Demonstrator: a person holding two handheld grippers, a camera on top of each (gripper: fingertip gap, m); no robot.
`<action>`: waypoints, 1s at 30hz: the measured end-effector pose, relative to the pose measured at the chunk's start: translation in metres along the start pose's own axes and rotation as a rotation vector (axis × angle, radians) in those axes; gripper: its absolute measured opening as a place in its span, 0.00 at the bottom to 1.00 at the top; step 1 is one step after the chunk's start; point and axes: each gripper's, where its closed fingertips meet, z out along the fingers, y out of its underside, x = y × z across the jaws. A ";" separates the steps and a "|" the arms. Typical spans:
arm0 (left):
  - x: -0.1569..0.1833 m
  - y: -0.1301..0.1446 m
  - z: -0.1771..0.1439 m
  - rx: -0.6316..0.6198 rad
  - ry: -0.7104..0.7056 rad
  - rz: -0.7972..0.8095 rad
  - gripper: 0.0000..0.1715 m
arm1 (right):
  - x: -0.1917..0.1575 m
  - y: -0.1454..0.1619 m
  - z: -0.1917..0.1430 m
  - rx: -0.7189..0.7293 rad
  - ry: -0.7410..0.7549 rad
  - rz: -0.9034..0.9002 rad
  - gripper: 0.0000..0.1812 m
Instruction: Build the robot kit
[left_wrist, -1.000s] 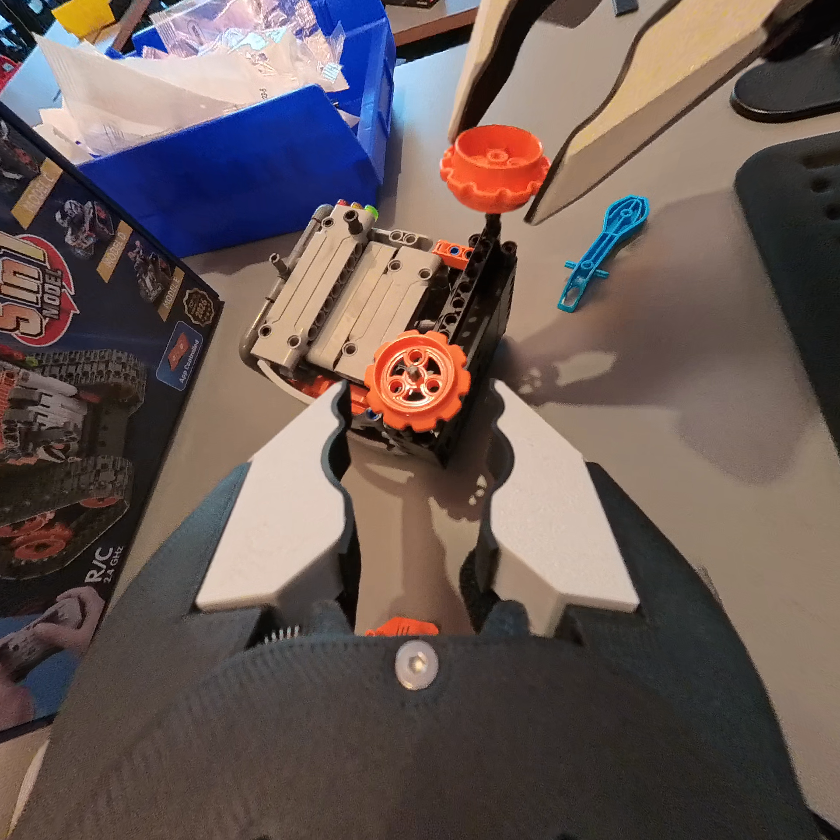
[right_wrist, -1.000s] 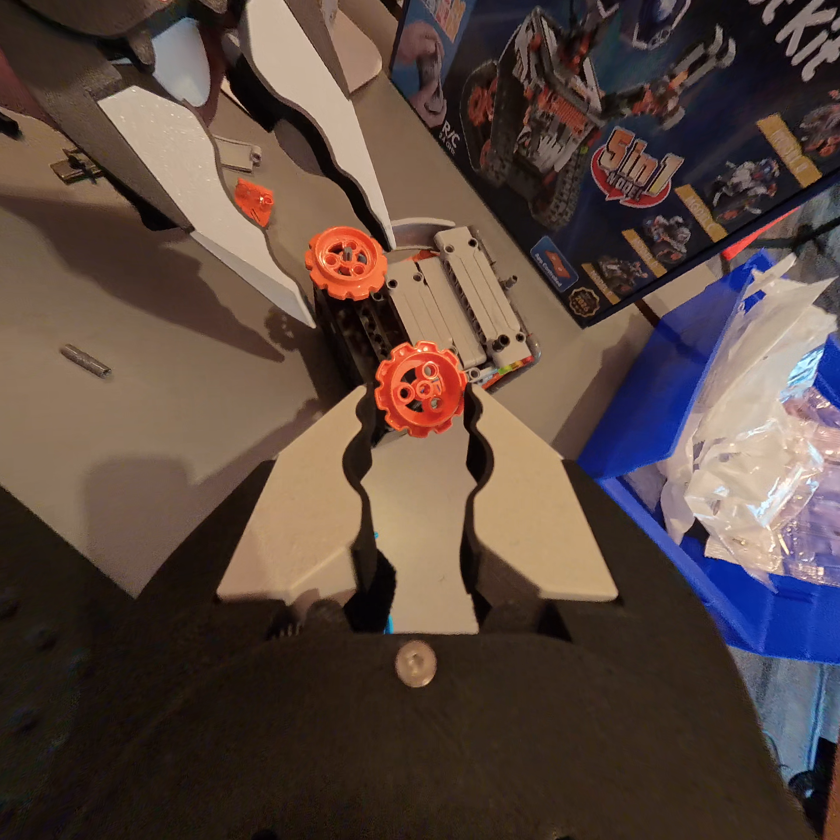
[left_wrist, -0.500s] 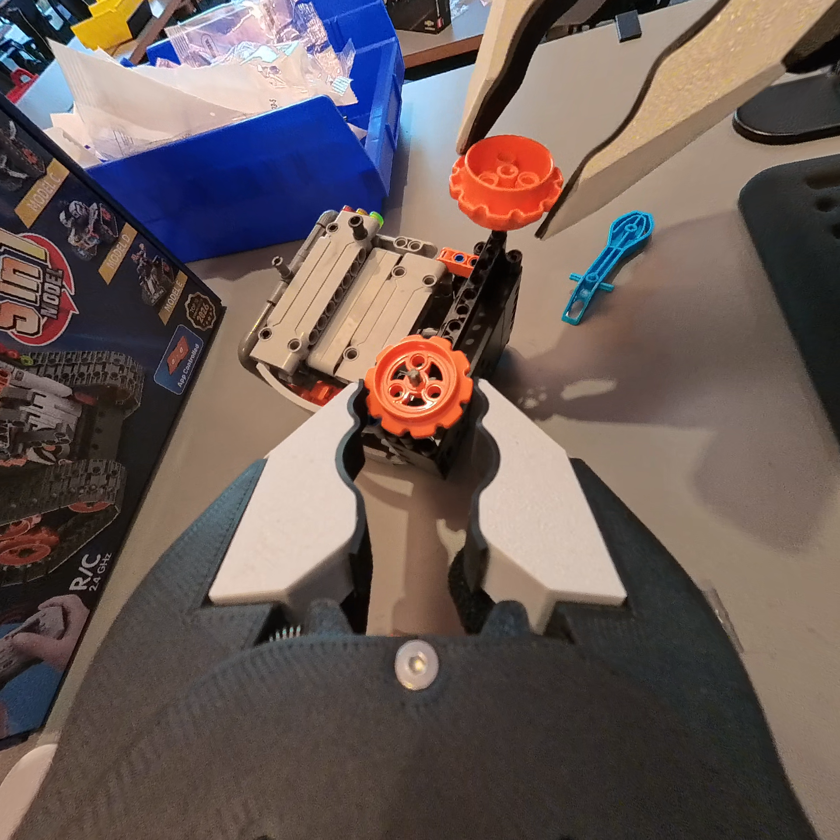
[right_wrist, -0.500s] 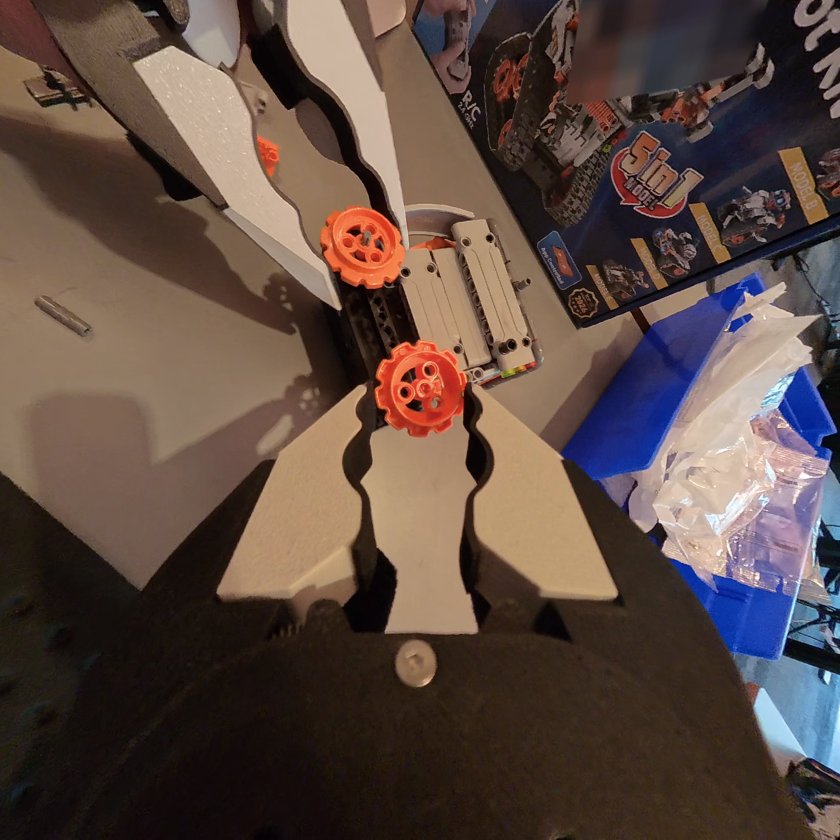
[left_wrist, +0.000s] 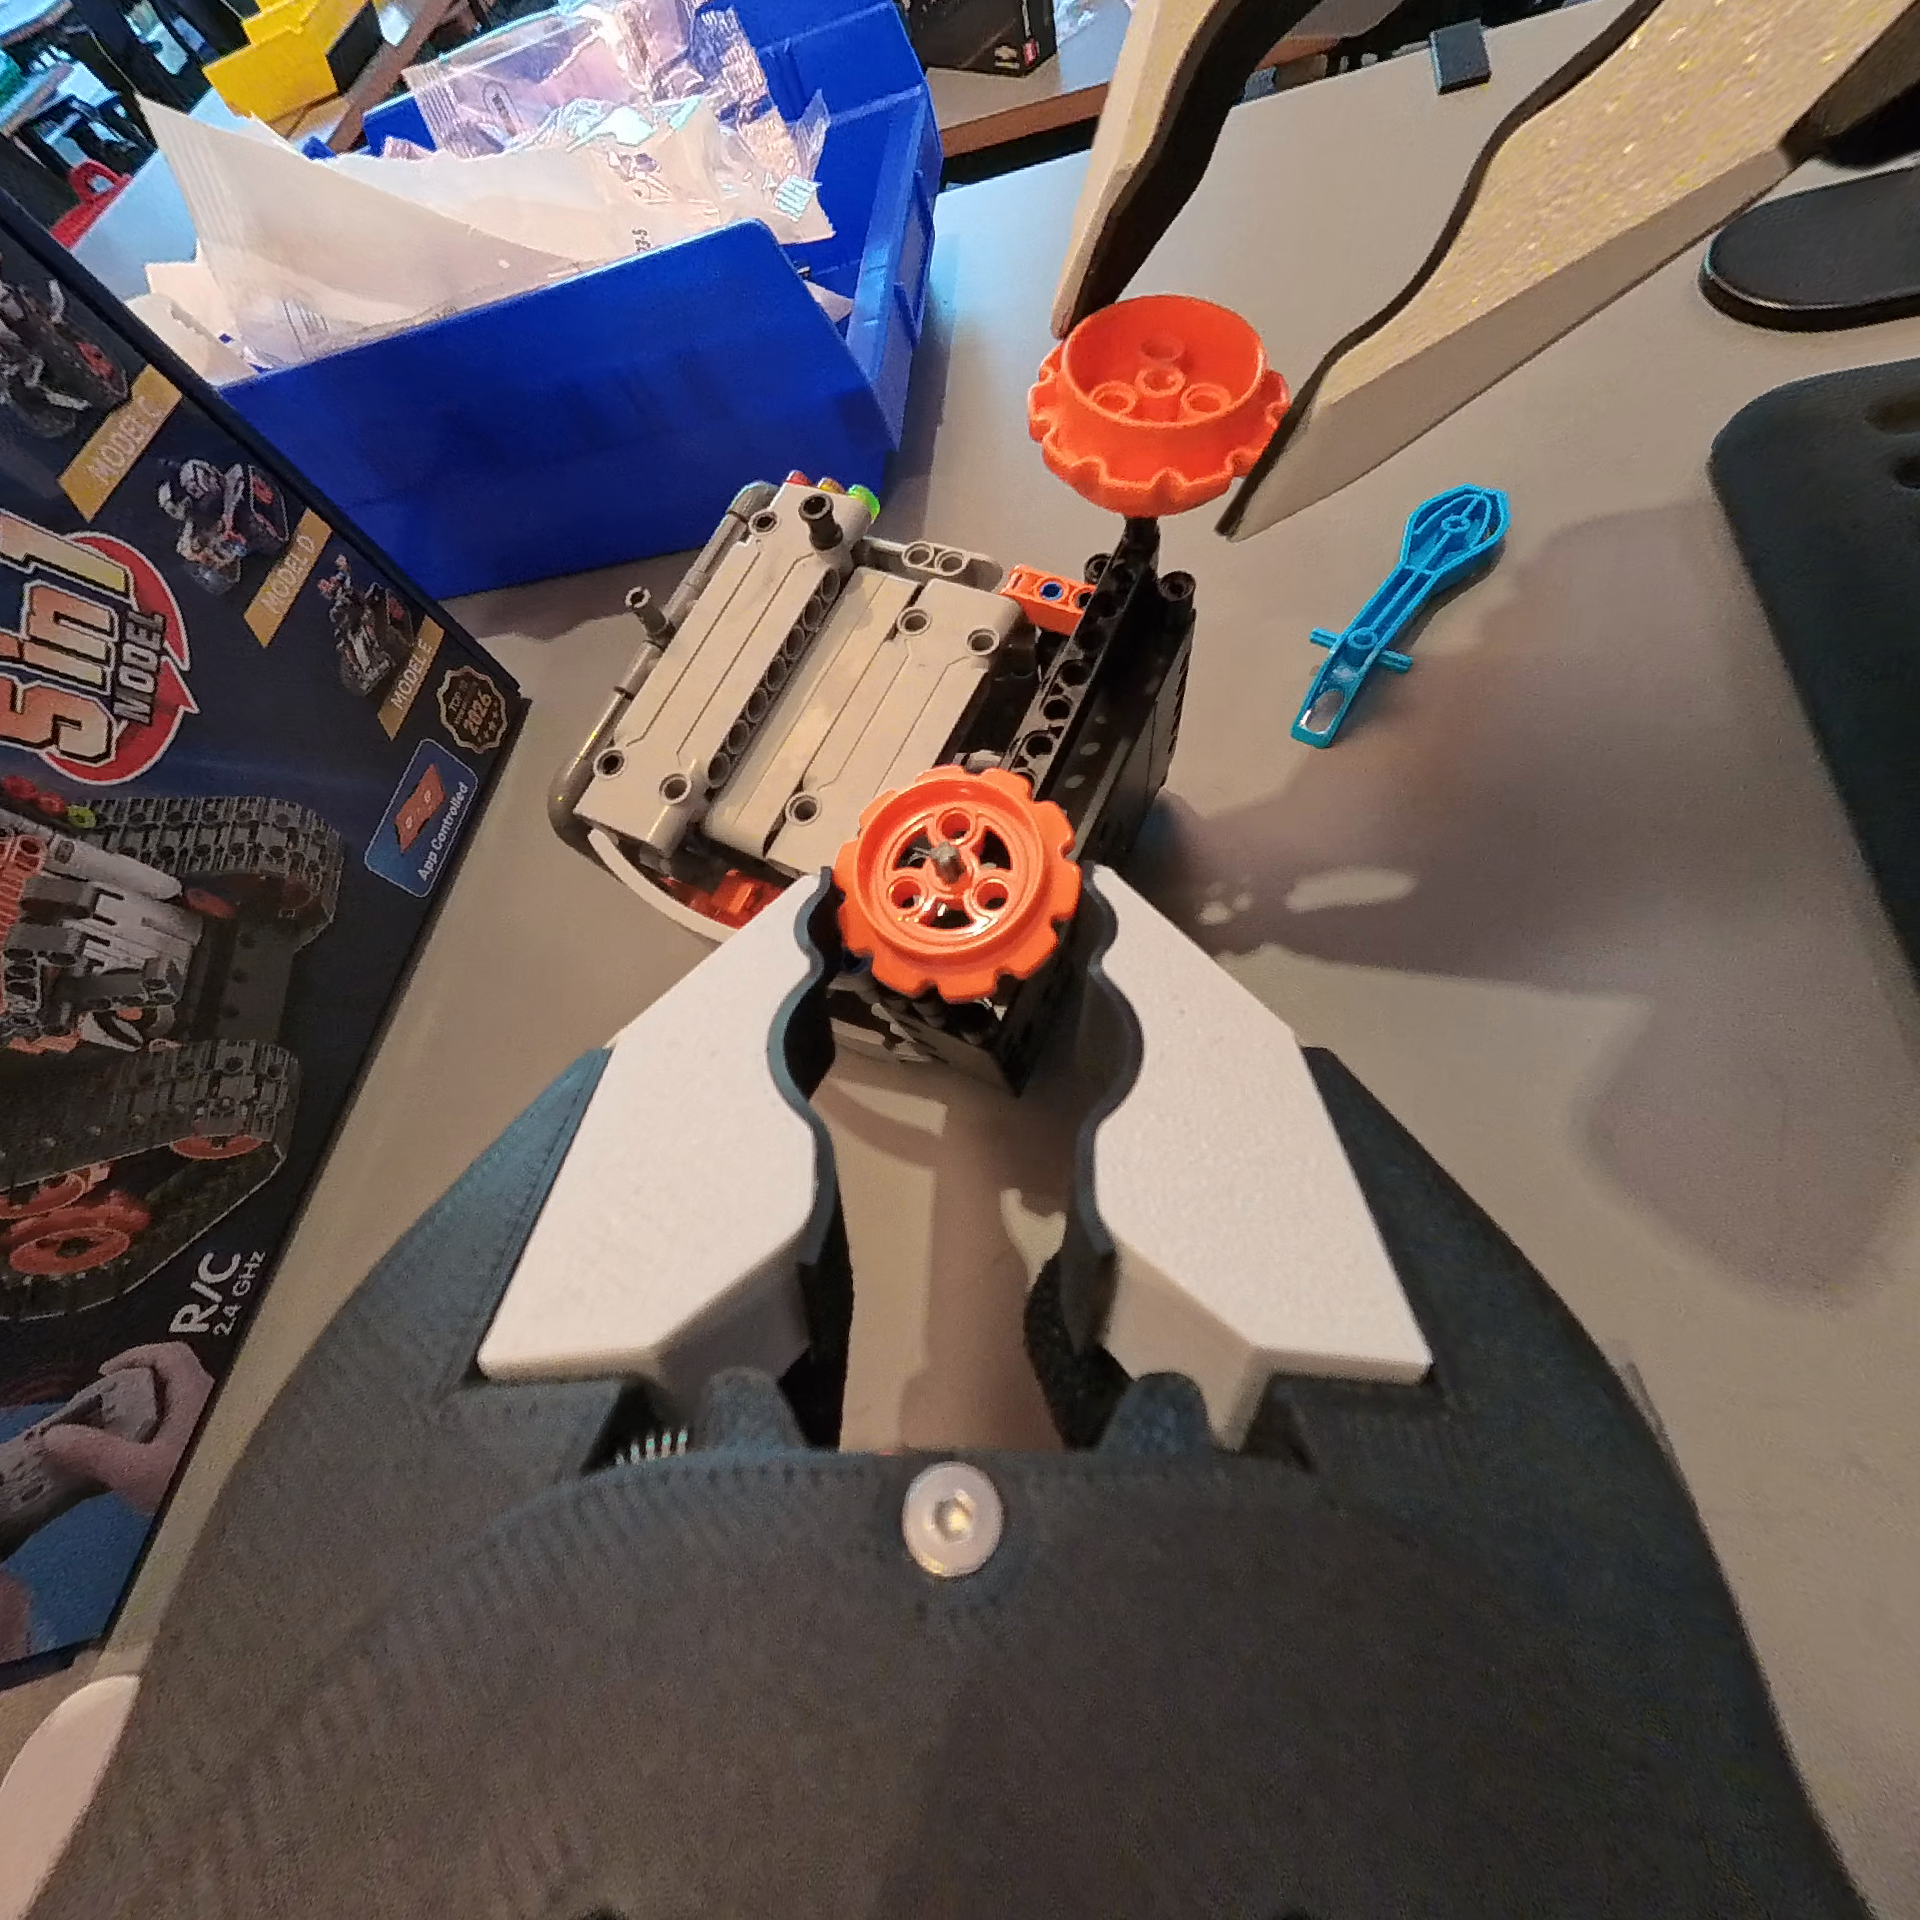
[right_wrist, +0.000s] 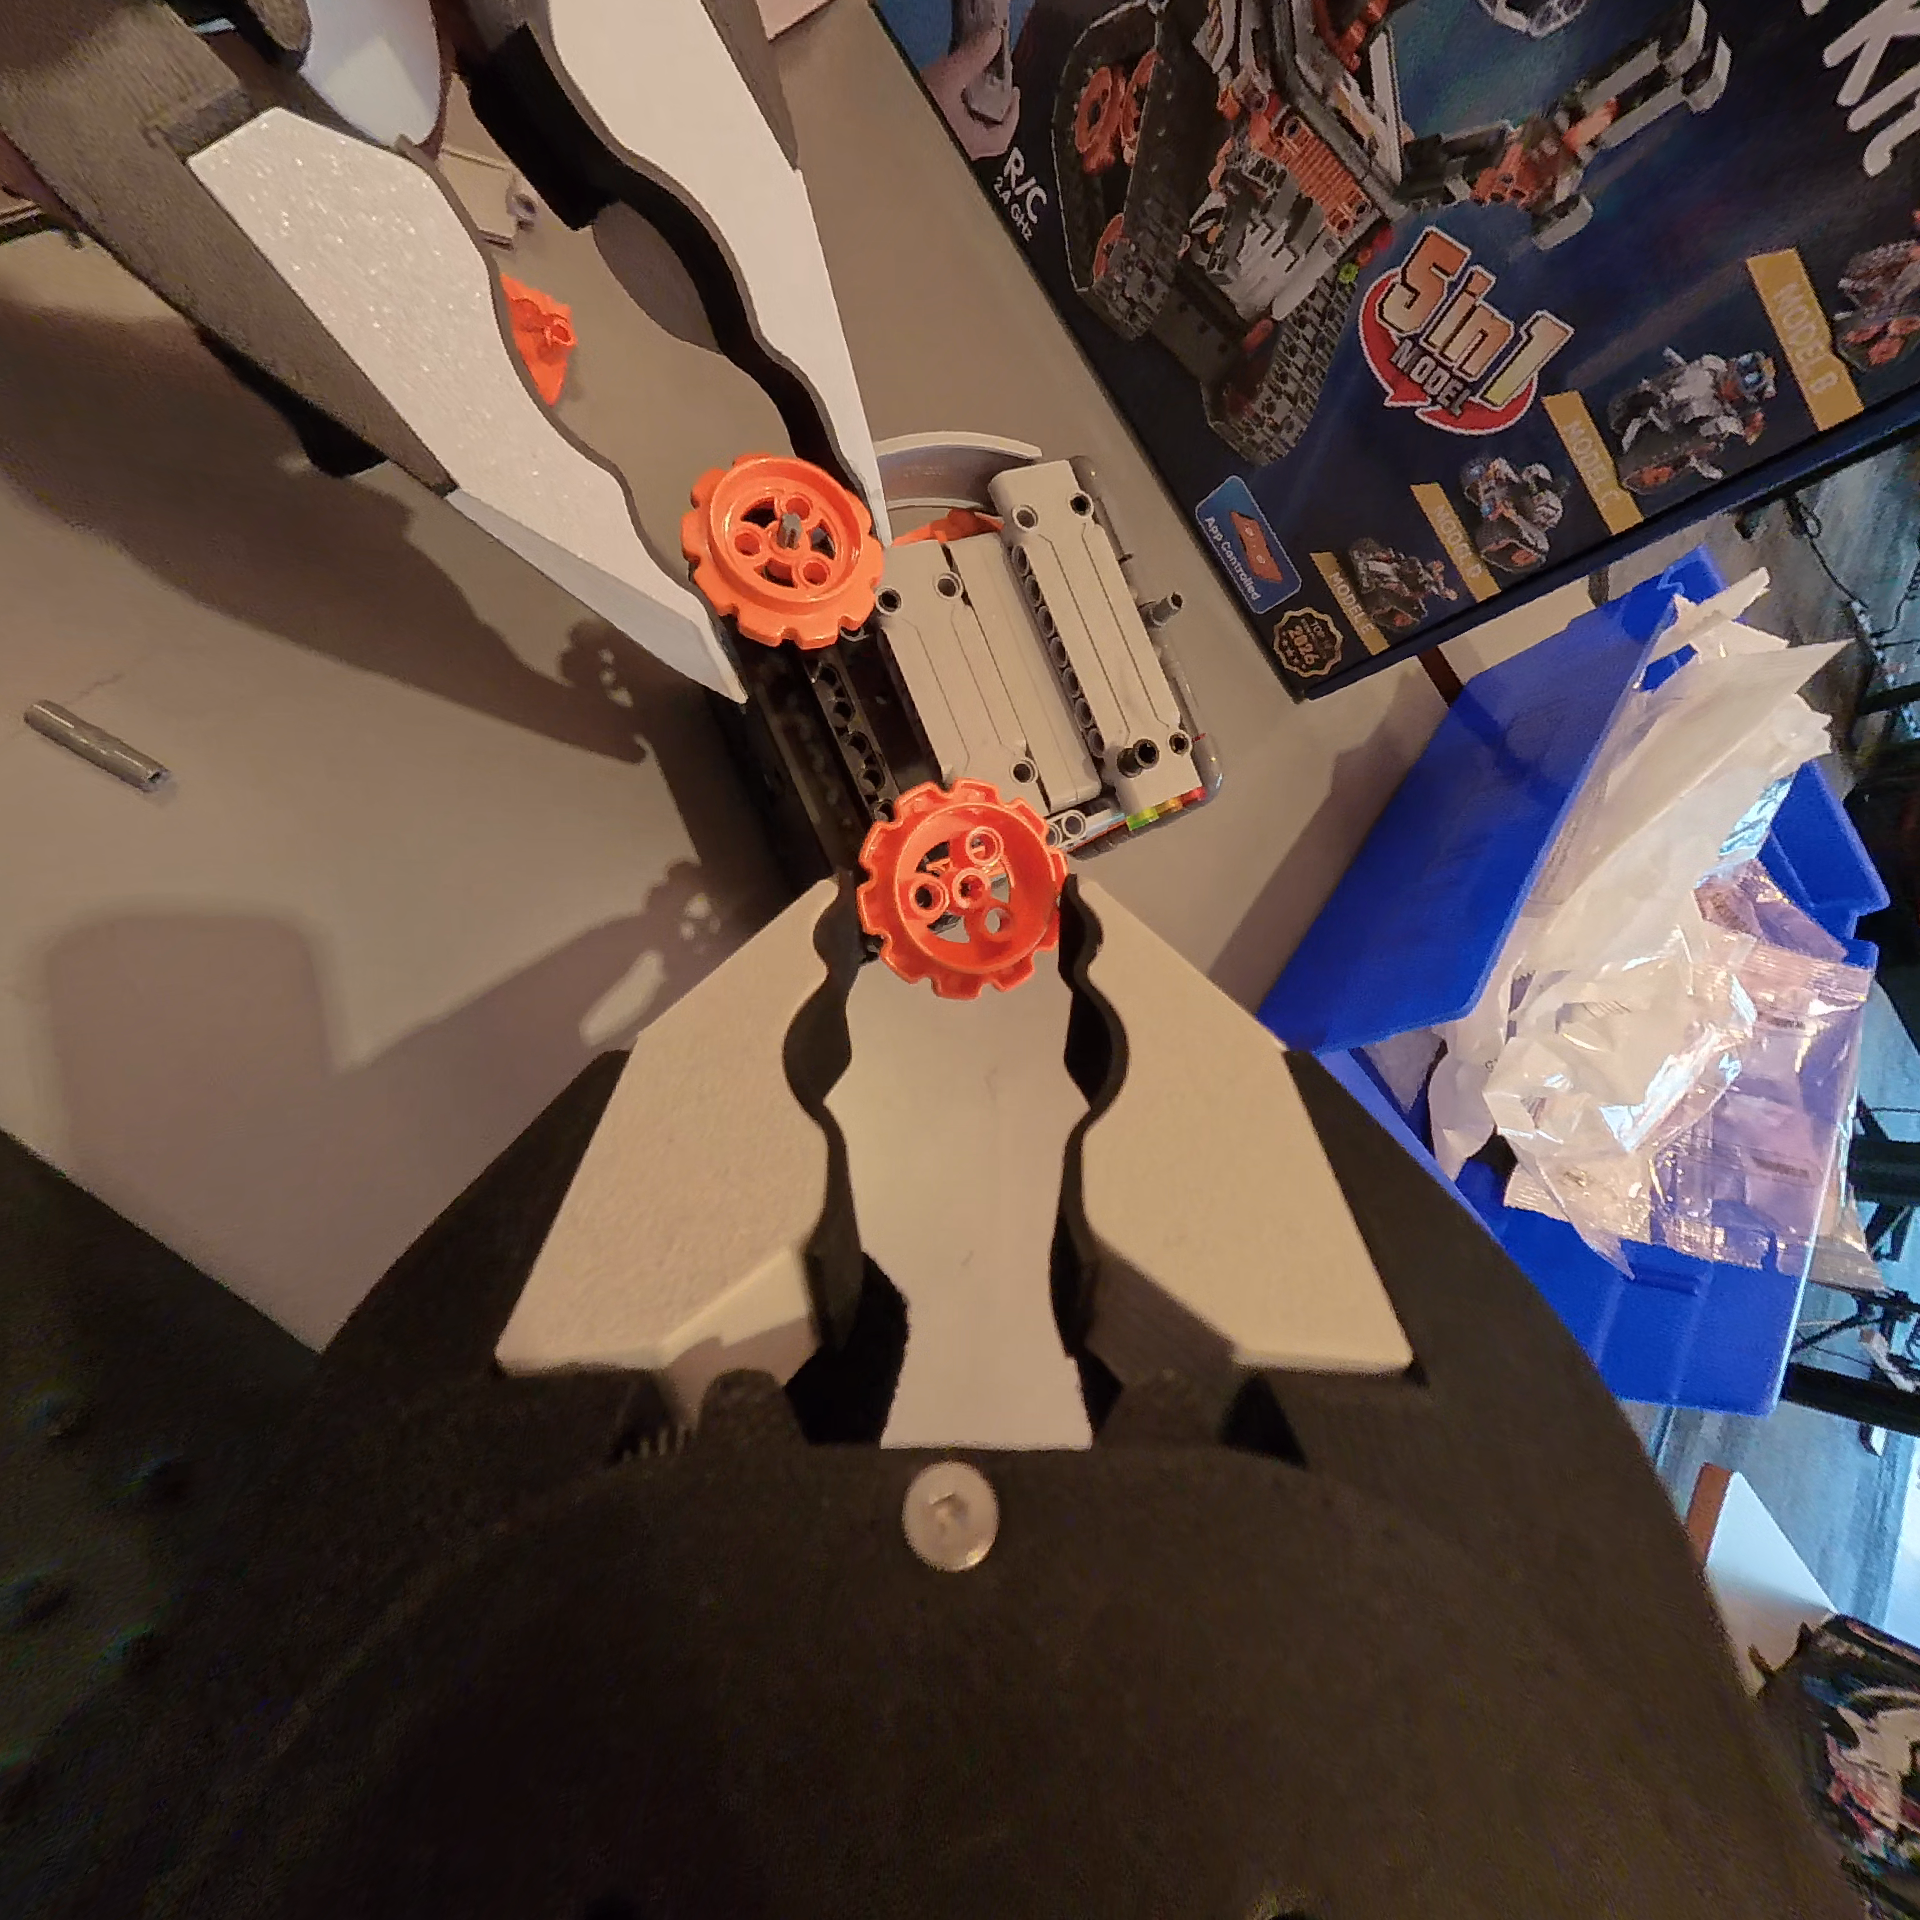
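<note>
2 orange wheels (left_wrist: 954, 883), 1 between each claw's tips (left_wrist: 951, 935).

**Model mid-table, box and bin at the sides**

In the left wrist view the model (left_wrist: 873, 707) sits at centre, with the box (left_wrist: 187, 831) at left, the bin (left_wrist: 582, 395) at upper left and the tool (left_wrist: 1392, 613) right of it. One wheel (left_wrist: 956, 883) stands at its lower end, another wheel (left_wrist: 1153, 405) above its upper right.

Glossy plastic orange wheel (left_wrist: 956, 883); matt grey table (left_wrist: 1455, 1039).
</note>
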 end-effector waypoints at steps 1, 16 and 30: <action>0.000 0.000 0.000 0.000 -0.003 0.001 0.25 | 0.001 0.000 0.000 -0.008 0.004 0.003 0.20; 0.008 -0.004 0.003 -0.007 -0.038 -0.023 0.25 | -0.004 0.012 0.010 -0.141 0.005 -0.017 0.20; 0.006 -0.004 0.003 0.008 -0.039 -0.030 0.25 | 0.006 0.008 -0.004 -0.051 0.017 0.006 0.20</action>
